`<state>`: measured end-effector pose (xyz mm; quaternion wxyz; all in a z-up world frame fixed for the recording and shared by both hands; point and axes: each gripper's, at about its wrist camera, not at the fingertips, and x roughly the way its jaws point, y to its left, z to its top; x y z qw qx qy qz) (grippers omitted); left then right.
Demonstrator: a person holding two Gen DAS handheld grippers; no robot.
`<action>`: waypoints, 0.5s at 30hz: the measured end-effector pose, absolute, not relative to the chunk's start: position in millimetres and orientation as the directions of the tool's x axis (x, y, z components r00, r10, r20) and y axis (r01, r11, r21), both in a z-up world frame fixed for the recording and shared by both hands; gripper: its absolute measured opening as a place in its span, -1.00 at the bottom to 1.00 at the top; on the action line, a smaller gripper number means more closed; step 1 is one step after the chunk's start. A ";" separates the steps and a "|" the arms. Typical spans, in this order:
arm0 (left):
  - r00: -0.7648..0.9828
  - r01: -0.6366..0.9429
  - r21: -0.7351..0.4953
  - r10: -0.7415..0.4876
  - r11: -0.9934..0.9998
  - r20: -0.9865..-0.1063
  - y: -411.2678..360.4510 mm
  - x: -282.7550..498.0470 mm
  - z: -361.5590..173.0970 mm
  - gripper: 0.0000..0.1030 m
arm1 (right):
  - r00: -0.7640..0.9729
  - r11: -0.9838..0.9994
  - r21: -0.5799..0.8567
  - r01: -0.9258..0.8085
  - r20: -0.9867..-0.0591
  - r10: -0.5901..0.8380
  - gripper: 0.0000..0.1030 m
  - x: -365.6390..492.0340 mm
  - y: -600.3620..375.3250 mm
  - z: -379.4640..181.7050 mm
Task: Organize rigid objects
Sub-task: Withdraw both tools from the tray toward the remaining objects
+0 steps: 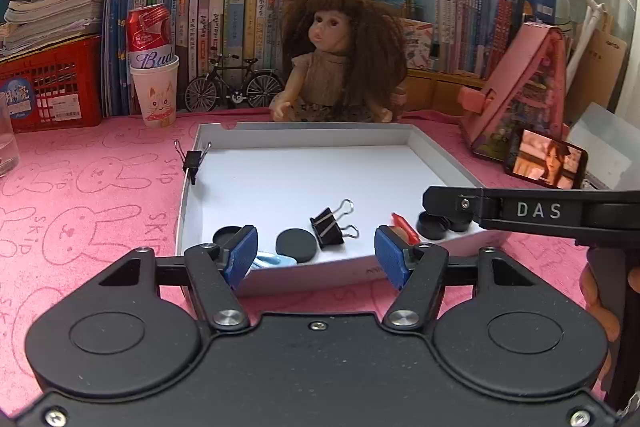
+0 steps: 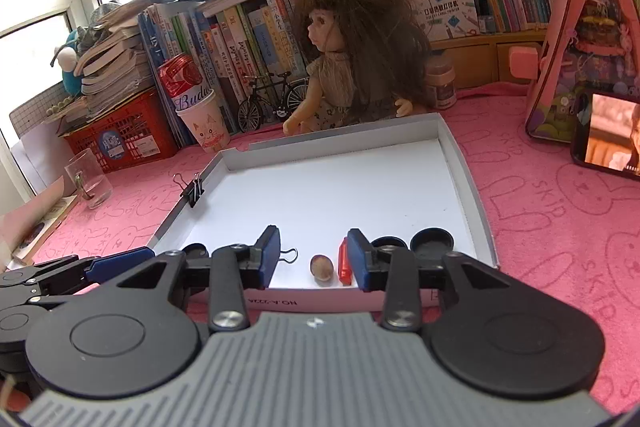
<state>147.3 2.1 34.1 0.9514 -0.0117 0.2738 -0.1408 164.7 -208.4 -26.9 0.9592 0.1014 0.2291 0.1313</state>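
Left wrist view: my left claw (image 1: 316, 251) hangs open, empty, at the white tray (image 1: 304, 167) near edge. Right claw (image 2: 314, 259) open too, a nut (image 2: 321, 267) lying inside the tray.

The left gripper (image 1: 316, 251) hangs over the near edge of the white tray (image 1: 304, 277), its blue pads apart with nothing pressed between them. Inside the tray, along that near edge, lie a black disc (image 1: 294, 245), a black binder clip (image 1: 330, 225), a red piece (image 1: 405, 225) and black caps (image 1: 434, 225). Another binder clip (image 1: 193, 163) grips the tray's left wall. The right gripper (image 1: 520, 211) reaches in over the near right corner.
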 end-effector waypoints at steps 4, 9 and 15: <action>0.814 0.273 -0.085 -0.277 0.958 -0.511 0.5 131.4 35.8 0.23 | 0.870 0.949 0.229 -0.215 -0.396 0.293 0.15 151.9 -208.0 -24.0; 0.813 0.284 -0.094 -0.291 0.954 -0.504 2.3 114.7 36.1 0.25 | 0.879 0.954 0.193 -0.230 -0.379 0.289 0.24 136.4 -207.0 -22.7; 0.814 0.277 -0.094 -0.286 0.956 -0.505 5.9 98.4 32.7 0.27 | 0.887 0.959 0.155 -0.236 -0.369 0.278 0.36 119.2 -206.5 -24.7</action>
